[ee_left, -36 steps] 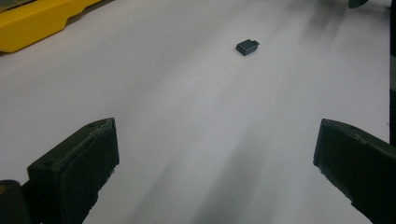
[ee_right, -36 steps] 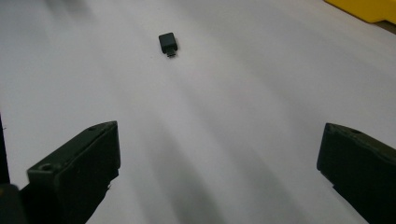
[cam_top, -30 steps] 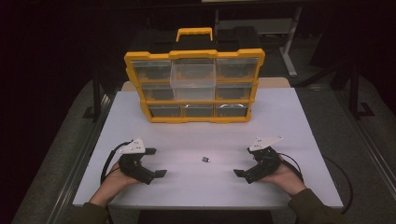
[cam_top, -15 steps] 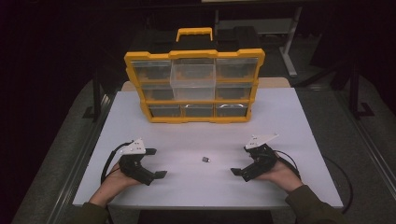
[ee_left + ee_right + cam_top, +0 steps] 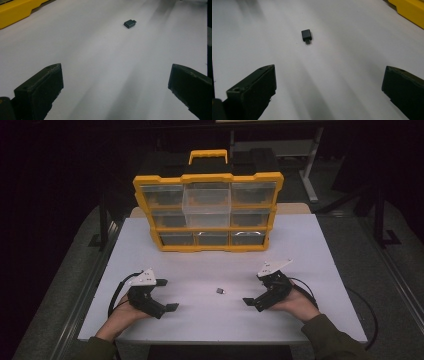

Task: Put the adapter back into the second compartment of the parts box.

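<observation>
Small dark adapter (image 5: 220, 291), possibly a USB plug, lying on white table (image 5: 310, 245) between left gripper (image 5: 166, 295) and right gripper (image 5: 252, 295), jaws spread wide, holding nothing. Risk: skidding away if nudged by one jaw first.

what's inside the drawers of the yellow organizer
The yellow organizer stands upright with clear-fronted drawers. Nothing distinct shows through them from the high view; the fronts are dim and reflective, so small contents cannot be ruled out.
</observation>
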Motion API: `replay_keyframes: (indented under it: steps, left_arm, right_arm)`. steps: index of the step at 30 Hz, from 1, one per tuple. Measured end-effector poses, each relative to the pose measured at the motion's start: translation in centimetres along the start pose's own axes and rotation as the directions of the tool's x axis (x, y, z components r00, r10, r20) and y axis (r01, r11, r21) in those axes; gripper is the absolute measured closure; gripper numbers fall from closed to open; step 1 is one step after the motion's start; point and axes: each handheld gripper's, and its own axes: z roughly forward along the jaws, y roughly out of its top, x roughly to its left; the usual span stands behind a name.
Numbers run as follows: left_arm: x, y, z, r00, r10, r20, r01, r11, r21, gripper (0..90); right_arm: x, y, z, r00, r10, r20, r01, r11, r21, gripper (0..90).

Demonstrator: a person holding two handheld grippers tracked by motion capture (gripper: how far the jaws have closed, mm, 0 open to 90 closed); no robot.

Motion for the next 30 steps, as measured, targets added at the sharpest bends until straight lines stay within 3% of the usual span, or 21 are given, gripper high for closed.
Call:
replay_keyframes:
  steps: [30]
  left_arm:
    - [0.1, 0.0, -0.1, 1.0000, -0.008, 0.005, 0.008, 0.9999, -0.013, 0.0]
  right_arm:
    - [0.1, 2.9, 1.3, 0.9991, -0.033, -0.027, 0.034, 0.999, 0.017, 0.0]
